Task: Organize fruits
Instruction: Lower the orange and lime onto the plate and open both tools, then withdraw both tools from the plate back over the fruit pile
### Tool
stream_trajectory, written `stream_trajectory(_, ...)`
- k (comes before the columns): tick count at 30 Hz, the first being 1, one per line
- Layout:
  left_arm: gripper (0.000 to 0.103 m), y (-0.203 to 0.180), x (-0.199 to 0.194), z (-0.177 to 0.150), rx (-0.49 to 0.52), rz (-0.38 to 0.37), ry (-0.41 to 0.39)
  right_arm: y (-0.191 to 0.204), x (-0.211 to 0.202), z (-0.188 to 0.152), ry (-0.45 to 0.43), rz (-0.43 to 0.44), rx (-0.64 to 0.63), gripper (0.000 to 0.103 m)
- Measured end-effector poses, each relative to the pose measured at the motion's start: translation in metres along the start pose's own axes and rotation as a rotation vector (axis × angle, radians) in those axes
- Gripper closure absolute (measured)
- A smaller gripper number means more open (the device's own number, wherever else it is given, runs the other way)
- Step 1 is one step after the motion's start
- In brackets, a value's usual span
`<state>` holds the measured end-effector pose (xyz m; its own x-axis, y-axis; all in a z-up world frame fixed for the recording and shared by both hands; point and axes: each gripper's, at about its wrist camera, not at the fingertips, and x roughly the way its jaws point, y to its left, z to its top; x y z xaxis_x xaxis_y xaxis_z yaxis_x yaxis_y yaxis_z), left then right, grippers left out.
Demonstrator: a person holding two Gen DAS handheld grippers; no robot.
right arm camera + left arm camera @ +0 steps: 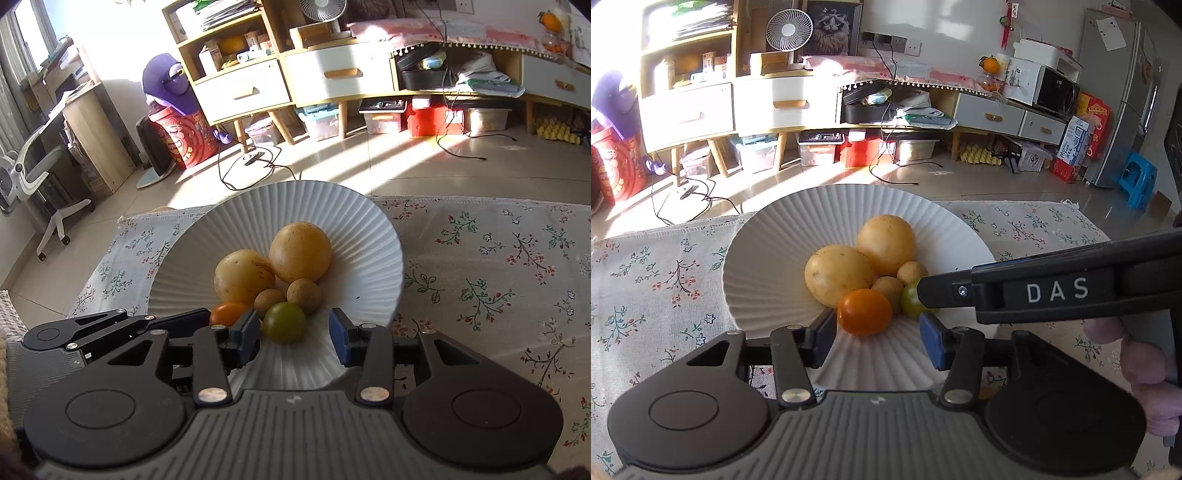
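Note:
A white ribbed plate (768, 258) (362, 229) on the floral cloth holds two large yellow fruits (886, 243) (300, 252), two small tan ones (888, 290) (304, 295), an orange fruit (864, 312) (227, 313) and a green fruit (910, 301) (285, 322). My left gripper (879, 336) stands open, its blue pads either side of the orange fruit; the left pad is close to it and a gap shows on the right. My right gripper (295, 338) is open around the green fruit, not pressing it. Its finger (945, 291) crosses the left wrist view from the right.
The floral tablecloth (657, 280) (498, 266) covers the table, whose far edge lies just behind the plate. Beyond it are tiled floor, cables and low cabinets (783, 103). A person's fingers (1141, 365) hold the right gripper's handle. The left gripper's body (92, 332) sits close beside the right one.

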<state>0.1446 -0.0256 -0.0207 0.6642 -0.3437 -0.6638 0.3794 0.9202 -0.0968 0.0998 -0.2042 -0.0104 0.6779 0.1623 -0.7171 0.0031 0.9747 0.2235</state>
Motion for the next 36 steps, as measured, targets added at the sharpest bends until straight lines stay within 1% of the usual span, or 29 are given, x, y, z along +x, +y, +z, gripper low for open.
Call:
stream_trajectory(1, 0.055, 0.0, -0.002, 0.0, 0.004, 0.0, -0.002, 0.001, -0.002, 0.0, -0.002, -0.001, -0.003, 0.059)
stream_trajectory(3, 0.051, -0.001, -0.006, 0.0, 0.007, 0.002, -0.005, 0.003, -0.006, 0.0, -0.008, -0.004, -0.014, 0.051)
stream_trajectory(5, 0.044, -0.001, -0.011, -0.001, 0.01, 0.004, -0.009, 0.006, -0.01, -0.001, -0.012, -0.007, -0.025, 0.045)
stream_trajectory(6, 0.043, -0.002, -0.013, 0.0, 0.012, 0.004, -0.011, 0.007, -0.013, -0.002, -0.017, -0.009, -0.033, 0.042)
stream_trajectory(7, 0.04, -0.002, -0.016, 0.0, 0.013, 0.006, -0.012, 0.009, -0.016, -0.002, -0.022, -0.011, -0.04, 0.041)
stream_trajectory(9, 0.032, -0.003, -0.021, -0.001, 0.017, 0.012, -0.014, 0.011, -0.021, -0.003, -0.031, -0.011, -0.05, 0.034)
stream_trajectory(10, 0.029, -0.003, -0.024, -0.001, 0.02, 0.016, -0.016, 0.012, -0.024, -0.003, -0.036, -0.011, -0.056, 0.033)
stream_trajectory(14, 0.023, -0.005, -0.035, -0.005, 0.038, 0.023, -0.02, 0.014, -0.034, -0.006, -0.052, -0.02, -0.066, 0.026)
stream_trajectory(23, 0.013, -0.005, -0.061, -0.018, 0.065, 0.031, -0.016, 0.019, -0.053, -0.015, -0.072, -0.052, -0.081, 0.017)
stream_trajectory(27, 0.011, -0.009, -0.07, -0.022, 0.083, 0.035, -0.015, 0.025, -0.06, -0.023, -0.076, -0.069, -0.109, 0.014)
stream_trajectory(29, 0.009, -0.01, -0.076, -0.026, 0.094, 0.038, -0.015, 0.027, -0.062, -0.025, -0.079, -0.068, -0.112, 0.012)
stream_trajectory(32, 0.007, -0.009, -0.083, -0.031, 0.1, 0.04, -0.017, 0.03, -0.064, -0.03, -0.073, -0.058, -0.11, 0.012)
stream_trajectory(36, 0.007, -0.008, -0.09, -0.036, 0.098, 0.04, -0.021, 0.034, -0.068, -0.038, -0.071, -0.053, -0.129, 0.009)
